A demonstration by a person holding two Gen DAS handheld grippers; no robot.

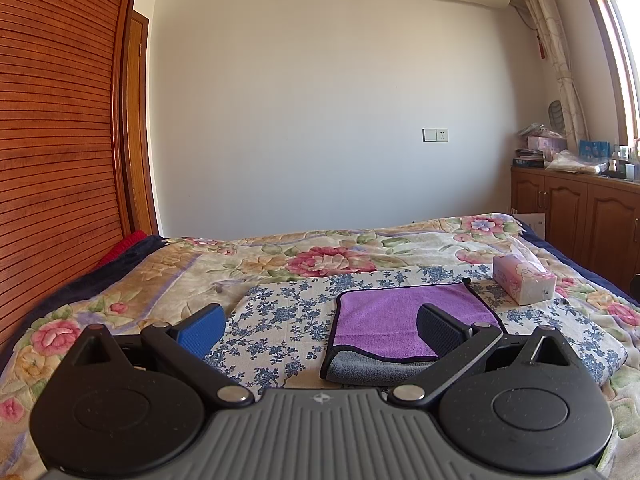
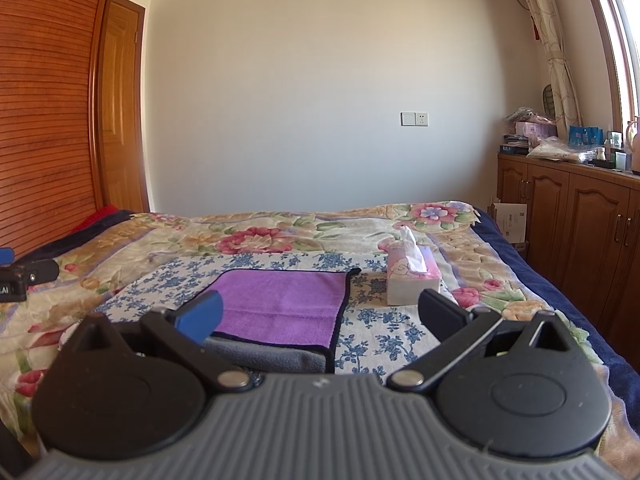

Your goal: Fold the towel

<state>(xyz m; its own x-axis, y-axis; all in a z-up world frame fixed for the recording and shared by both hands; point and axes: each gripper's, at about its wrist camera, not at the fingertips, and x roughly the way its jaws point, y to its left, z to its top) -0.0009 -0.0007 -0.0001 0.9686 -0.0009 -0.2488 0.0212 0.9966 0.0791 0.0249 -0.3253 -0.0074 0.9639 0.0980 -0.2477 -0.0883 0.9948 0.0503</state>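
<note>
Ahead of both hand-held grippers, a purple microfibre towel (image 1: 404,320) lies folded on a blue-flowered cloth (image 1: 280,320) over the bed (image 1: 100,304), its long axis running left to right. The left hand-held gripper (image 1: 320,326) and right hand-held gripper (image 2: 320,314) are both spread, holding nothing; neither is clearly nearer. Gripper bodies hide the towel's near grey edge. A tissue box (image 2: 412,280) stands just right of it.

Left gripper (image 1: 320,330) fills lower frame, jaws spread wide, nothing between them. Purple towel (image 1: 400,320), folded, grey underside showing at its near edge, lies right of centre on blue-flowered cloth (image 1: 280,320). Tissue box (image 1: 524,280) further right, apart from towel.
</note>
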